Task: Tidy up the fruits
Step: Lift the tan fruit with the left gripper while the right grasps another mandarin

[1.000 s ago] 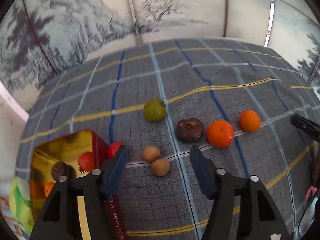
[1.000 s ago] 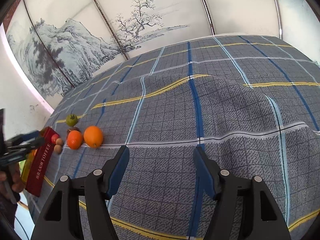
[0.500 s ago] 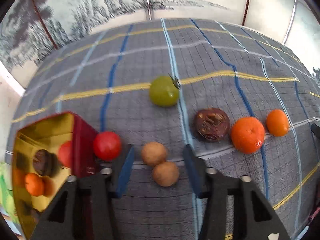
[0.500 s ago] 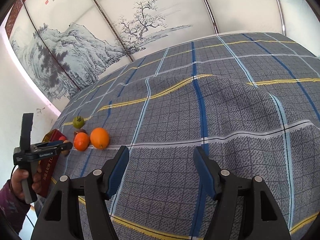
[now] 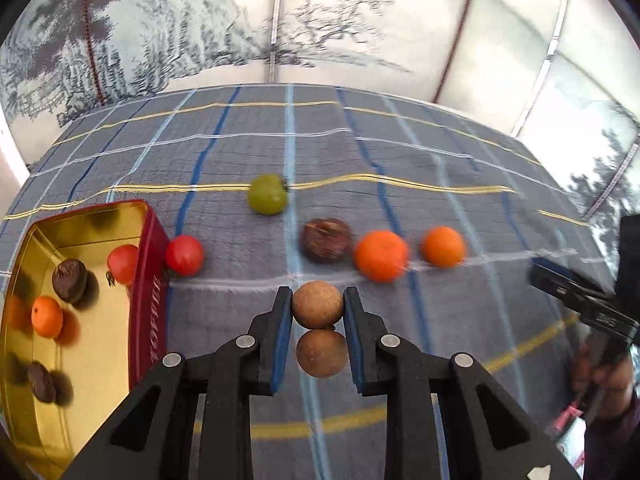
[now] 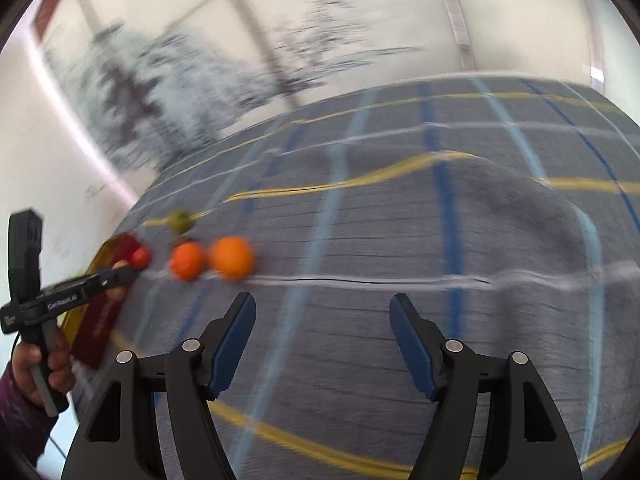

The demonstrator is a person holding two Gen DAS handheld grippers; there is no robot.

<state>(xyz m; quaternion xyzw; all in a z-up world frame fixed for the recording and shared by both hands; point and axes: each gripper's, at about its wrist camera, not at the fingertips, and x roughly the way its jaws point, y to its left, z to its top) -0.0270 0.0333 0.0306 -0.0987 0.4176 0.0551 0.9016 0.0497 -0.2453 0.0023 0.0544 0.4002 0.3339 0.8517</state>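
Observation:
My left gripper is shut on the farther of two brown round fruits. The nearer brown fruit lies between the fingers further back, and I cannot tell if it is touched. On the plaid cloth beyond lie a red tomato, a green fruit, a dark wrinkled fruit and two oranges. The red tin at left holds several fruits. My right gripper hovers over bare cloth with its jaws opening and nothing between them; the oranges lie ahead to its left.
The plaid-covered table ends at a painted wall panel behind. In the right wrist view a hand holds the left gripper's handle at the left edge, beside the tin. The cloth bulges in a fold at right.
The left gripper moved in over the two brown fruits and closed on the farther one. The right wrist view has swung and blurred, and its jaws stand a little wider.

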